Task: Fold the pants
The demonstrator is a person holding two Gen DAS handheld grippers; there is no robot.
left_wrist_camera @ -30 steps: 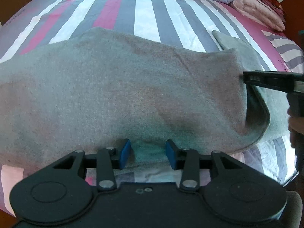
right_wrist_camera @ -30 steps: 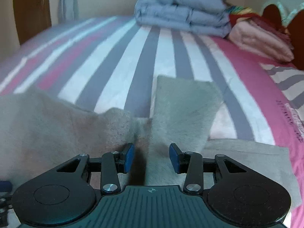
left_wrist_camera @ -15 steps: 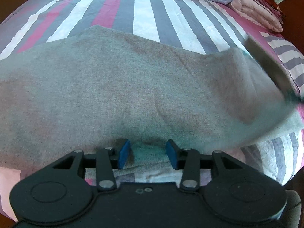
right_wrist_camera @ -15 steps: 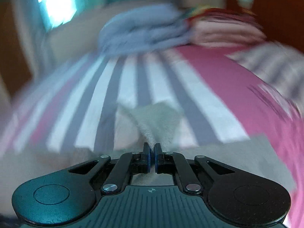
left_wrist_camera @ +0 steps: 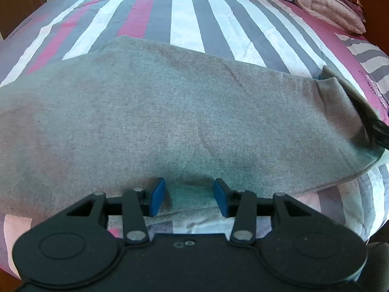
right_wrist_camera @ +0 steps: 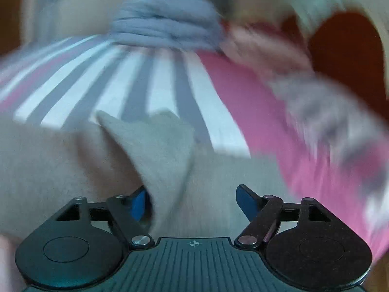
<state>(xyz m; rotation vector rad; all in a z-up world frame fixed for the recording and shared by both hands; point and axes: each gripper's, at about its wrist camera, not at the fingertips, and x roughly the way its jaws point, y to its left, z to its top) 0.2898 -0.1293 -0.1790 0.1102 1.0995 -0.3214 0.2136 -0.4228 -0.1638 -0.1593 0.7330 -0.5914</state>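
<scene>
Grey pants (left_wrist_camera: 170, 112) lie spread across the striped bed, folded over on themselves. My left gripper (left_wrist_camera: 189, 198) is open, its blue pads on either side of the near edge of the cloth. My right gripper (right_wrist_camera: 194, 203) is open in a blurred view, with a raised fold of the pants (right_wrist_camera: 160, 150) between its pads, beside the left one. The right gripper's dark tip (left_wrist_camera: 379, 129) shows at the pants' right end in the left wrist view.
The bed sheet (left_wrist_camera: 187, 12) has pink, white and grey stripes. A folded blue-grey duvet (right_wrist_camera: 167, 26) and pink folded bedding (left_wrist_camera: 333, 12) lie at the far end. A dark wooden headboard (right_wrist_camera: 350, 56) stands at the right.
My right gripper was shut on the pants' fold half a second ago and is now open; its view has swung. The right end of the pants has dropped onto the bed. The left gripper stays open.
</scene>
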